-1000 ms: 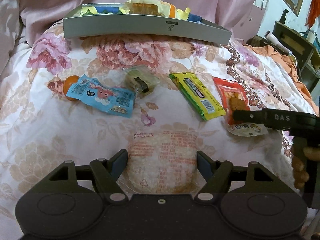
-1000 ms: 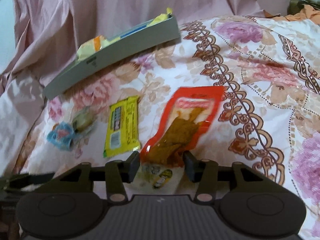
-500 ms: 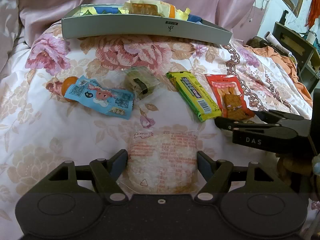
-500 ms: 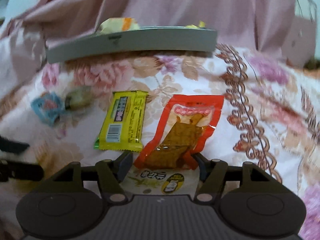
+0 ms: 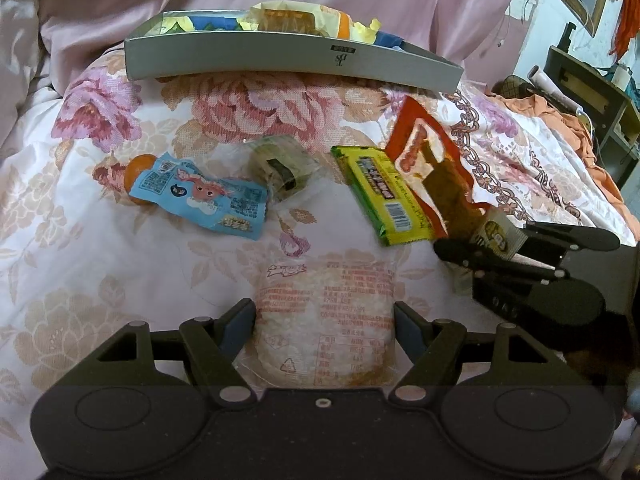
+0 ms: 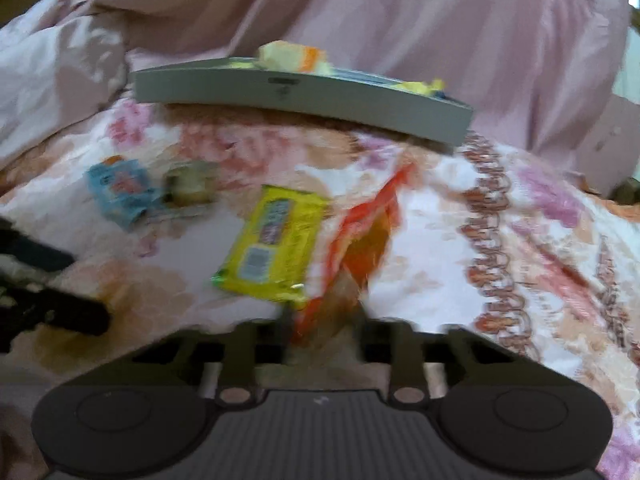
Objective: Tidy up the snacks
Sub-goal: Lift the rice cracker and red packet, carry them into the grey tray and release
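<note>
Right gripper (image 6: pixel 324 322) jaws just closed, now pinching the near end of the flat red plastic pouch of brown dried snack (image 5: pixel 434 168); it's tilted up off the floral bedspread (image 5: pixel 100 264), beside the yellow-green wrapped bar (image 5: pixel 382 196). Light, floppy, slick film, so I'd hold on the sealed edge. Left gripper (image 5: pixel 324 326) spread, straddling the clear rice-cracker pack (image 5: pixel 326 320), not pressing. Grey tray (image 5: pixel 280 58) beyond.

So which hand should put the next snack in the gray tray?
The right one, probably. The right gripper has just been closing and pinches the red packet, whose far end is already lifted toward the gray tray. The left gripper is open around the rice cracker pack.
</note>
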Motion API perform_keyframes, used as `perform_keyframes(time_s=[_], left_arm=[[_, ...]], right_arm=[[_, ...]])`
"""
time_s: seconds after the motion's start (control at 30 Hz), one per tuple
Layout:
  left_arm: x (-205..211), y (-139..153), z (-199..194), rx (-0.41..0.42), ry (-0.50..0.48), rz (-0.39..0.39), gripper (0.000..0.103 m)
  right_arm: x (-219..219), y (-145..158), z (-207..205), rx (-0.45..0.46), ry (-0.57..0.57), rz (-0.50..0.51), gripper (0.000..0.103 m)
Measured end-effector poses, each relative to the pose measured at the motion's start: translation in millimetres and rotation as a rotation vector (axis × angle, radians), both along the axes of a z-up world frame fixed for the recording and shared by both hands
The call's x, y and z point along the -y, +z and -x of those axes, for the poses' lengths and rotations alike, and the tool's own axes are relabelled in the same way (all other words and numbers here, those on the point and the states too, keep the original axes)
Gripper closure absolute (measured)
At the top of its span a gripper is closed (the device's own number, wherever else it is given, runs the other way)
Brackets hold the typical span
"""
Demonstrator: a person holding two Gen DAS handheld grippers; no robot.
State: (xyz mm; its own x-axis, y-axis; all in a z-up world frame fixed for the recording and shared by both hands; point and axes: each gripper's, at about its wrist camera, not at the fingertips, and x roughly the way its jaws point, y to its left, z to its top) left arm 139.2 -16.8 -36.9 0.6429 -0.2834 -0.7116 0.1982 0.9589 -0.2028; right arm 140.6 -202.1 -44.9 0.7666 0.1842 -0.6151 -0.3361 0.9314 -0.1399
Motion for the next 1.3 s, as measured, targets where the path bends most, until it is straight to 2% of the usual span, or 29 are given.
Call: perform_keyframes(time_s=[0.1,0.27,0.57,0.77,1.3], left_arm=[[0,0,0,-0.001,-0.001,-0.001,0.028],[0,0,0,0.003,0.0,0.003,0.028],[-1,3,3,0.027,0.014,0.009,0.029],[-2,4,4,0.037,0.019,0.017,0.029],[-6,24,10,0.154,0.054,0.158,0.029]], right_arm=[[-8,-2,5,0.031,0.022,0.044,0.085],[-2,0,5,0.047,-0.007,-0.02,0.086],[-3,10,16,0.171,0.013,-0.022,0.087],[-2,12,18,0.193,0.014,-0.031,0.087],[8,28,24,0.306,-0.034,-0.091,0.087]])
